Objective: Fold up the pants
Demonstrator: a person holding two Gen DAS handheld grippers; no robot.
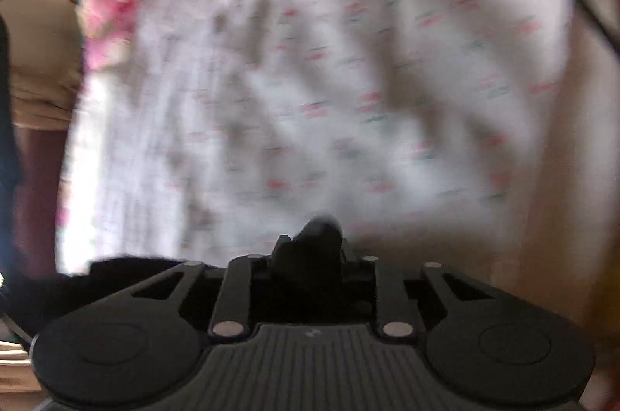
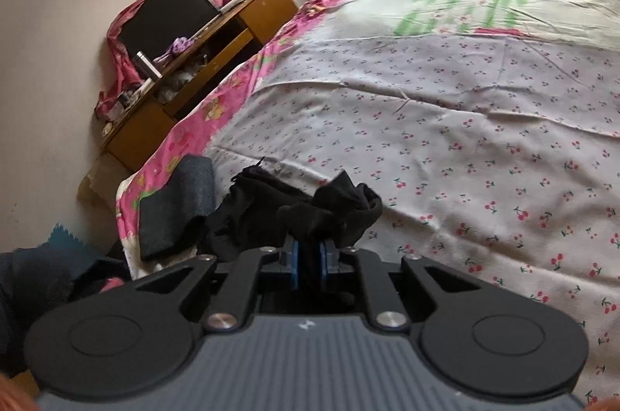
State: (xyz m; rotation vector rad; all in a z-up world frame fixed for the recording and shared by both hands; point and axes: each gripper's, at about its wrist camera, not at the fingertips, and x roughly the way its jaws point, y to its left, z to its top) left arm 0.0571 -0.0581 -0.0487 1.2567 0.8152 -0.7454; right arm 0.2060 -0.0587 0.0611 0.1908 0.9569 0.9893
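The black pants [image 2: 294,209] are bunched up at the near left of the bed. My right gripper [image 2: 309,248] is shut on a fold of the black pants, which pile over its blue pads [image 2: 295,261]. In the blurred left wrist view my left gripper [image 1: 310,240] is shut on a dark bunch of the black pants [image 1: 316,236], and more black cloth [image 1: 128,265] trails to its left. Both grippers are just above the bed sheet [image 2: 465,139].
The bed has a white cherry-print sheet [image 1: 310,81] with a pink border [image 2: 201,116]. A folded grey cloth [image 2: 182,201] lies at the bed's near left edge. A wooden cabinet [image 2: 201,62] with clutter stands against the wall left of the bed.
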